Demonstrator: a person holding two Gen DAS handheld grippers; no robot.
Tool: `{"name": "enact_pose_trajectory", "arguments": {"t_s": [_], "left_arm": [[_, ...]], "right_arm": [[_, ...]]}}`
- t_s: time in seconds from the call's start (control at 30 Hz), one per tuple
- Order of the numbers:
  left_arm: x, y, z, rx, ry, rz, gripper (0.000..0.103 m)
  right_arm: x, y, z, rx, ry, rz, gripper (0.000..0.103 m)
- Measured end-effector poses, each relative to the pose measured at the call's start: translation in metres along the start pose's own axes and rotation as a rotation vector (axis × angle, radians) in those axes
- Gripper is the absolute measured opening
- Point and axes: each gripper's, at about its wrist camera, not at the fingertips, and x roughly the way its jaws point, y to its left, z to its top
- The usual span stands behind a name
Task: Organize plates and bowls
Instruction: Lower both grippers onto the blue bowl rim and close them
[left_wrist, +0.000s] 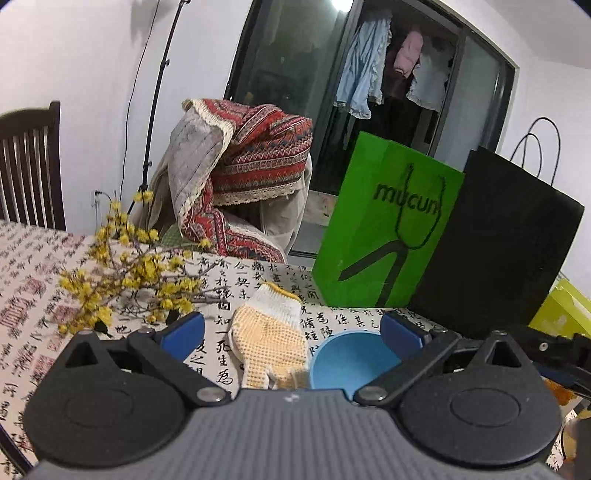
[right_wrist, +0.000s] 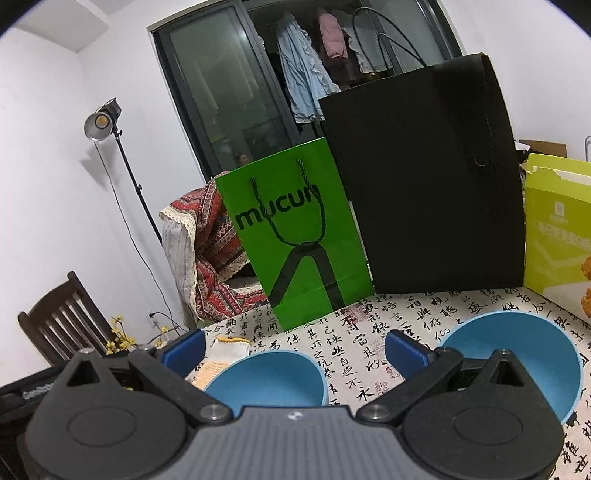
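A small blue bowl (left_wrist: 345, 363) sits on the calligraphy-print tablecloth (left_wrist: 258, 273), just inside the right finger of my left gripper (left_wrist: 291, 328), which stands open and holds nothing. In the right wrist view the same small blue bowl (right_wrist: 269, 378) lies between the open fingers of my right gripper (right_wrist: 295, 350), nearer the left one. A larger blue bowl (right_wrist: 517, 354) rests behind and right of the right finger (right_wrist: 408, 352). Neither gripper touches a bowl.
A yellow-dotted work glove (left_wrist: 271, 338) lies left of the small bowl. A yellow flowering branch (left_wrist: 136, 273) sprawls at the left. A green paper bag (right_wrist: 295, 240), a black bag (right_wrist: 424, 177) and a yellow-green box (right_wrist: 557, 232) stand along the table's far side. Chairs stand beyond.
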Motion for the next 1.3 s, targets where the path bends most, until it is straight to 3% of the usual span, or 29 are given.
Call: {"name": "enact_pose_trajectory", "arguments": {"t_s": [0.7,1.03,1.3], "left_arm": [[0.042,0.008,-0.025,0.062,0.075,-0.017,0.103],[0.056,0.011,-0.032,0.069,0.125,-0.037,0.103],[0.056,0.002,-0.036,0.117,0.116,-0.050,0.103]], "right_arm": [[0.036,0.016,-0.027,-0.114,0.051,-0.064,0.103],[0.048,0.020,-0.034,-0.168,0.090,-0.108,0.096],[0.056,0.018,-0.038,-0.167,0.137,-0.112,0.089]]}}
